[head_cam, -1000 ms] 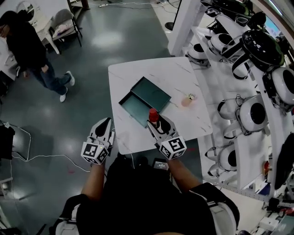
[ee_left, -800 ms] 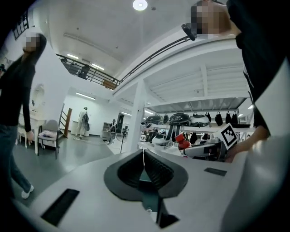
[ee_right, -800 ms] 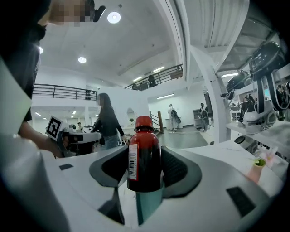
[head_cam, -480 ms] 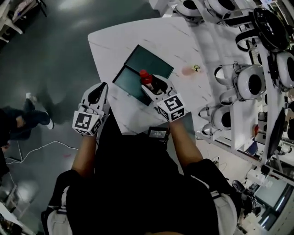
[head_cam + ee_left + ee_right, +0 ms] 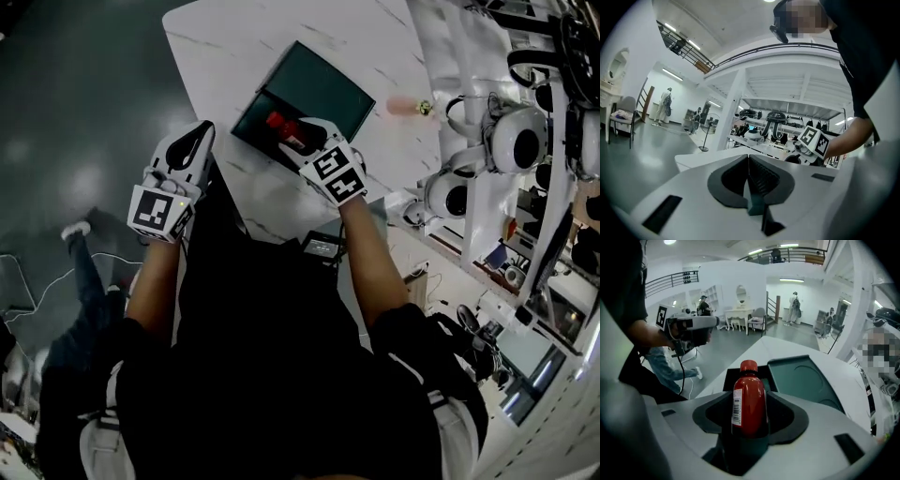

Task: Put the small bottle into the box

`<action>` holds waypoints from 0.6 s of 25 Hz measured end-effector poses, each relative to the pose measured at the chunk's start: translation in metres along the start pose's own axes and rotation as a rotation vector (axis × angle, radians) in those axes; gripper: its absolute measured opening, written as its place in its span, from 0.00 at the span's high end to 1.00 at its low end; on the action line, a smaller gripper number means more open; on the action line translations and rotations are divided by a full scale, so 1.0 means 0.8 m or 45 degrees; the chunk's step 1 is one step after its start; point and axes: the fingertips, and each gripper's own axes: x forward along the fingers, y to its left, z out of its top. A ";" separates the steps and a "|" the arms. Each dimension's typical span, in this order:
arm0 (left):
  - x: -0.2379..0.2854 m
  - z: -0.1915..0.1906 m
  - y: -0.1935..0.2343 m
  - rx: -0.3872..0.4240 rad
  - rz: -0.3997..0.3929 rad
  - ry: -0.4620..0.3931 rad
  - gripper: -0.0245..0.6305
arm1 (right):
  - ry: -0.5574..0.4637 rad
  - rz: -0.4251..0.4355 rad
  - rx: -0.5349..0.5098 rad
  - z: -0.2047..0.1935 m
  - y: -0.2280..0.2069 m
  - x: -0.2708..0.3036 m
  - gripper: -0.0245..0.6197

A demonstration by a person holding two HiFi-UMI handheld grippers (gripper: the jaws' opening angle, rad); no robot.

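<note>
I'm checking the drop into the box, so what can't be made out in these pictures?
- Box interior: mostly covered by right gripper and bottle, in the head view and right gripper view.
- Bottle base: sunk between jaws, right gripper view.
- Pink item on table: too small, head view.

A red small bottle point(image 5: 749, 401), red-capped, wears a white label printed with a black barcode. Behind it is a dark teal-green box point(image 5: 319, 89) on a white table point(image 5: 375, 37) veined in grey. The white left gripper point(image 5: 199, 136) and right gripper point(image 5: 298, 139) have black jaw linings and cubes point(image 5: 155, 211) patterned in black-and-white squares. The person's top point(image 5: 281, 375) is black, the floor point(image 5: 75, 94) glossy dark grey.
</note>
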 end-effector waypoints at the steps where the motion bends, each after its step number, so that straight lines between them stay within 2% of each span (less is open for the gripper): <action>1: 0.001 -0.005 0.001 -0.010 -0.008 0.008 0.93 | 0.025 0.004 0.006 -0.006 0.001 0.006 0.60; 11: 0.006 -0.037 -0.005 -0.079 -0.079 0.059 0.93 | 0.208 0.047 0.005 -0.059 0.006 0.057 0.60; 15: 0.005 -0.041 0.004 -0.083 -0.070 0.065 0.93 | 0.254 0.083 -0.012 -0.064 0.007 0.069 0.60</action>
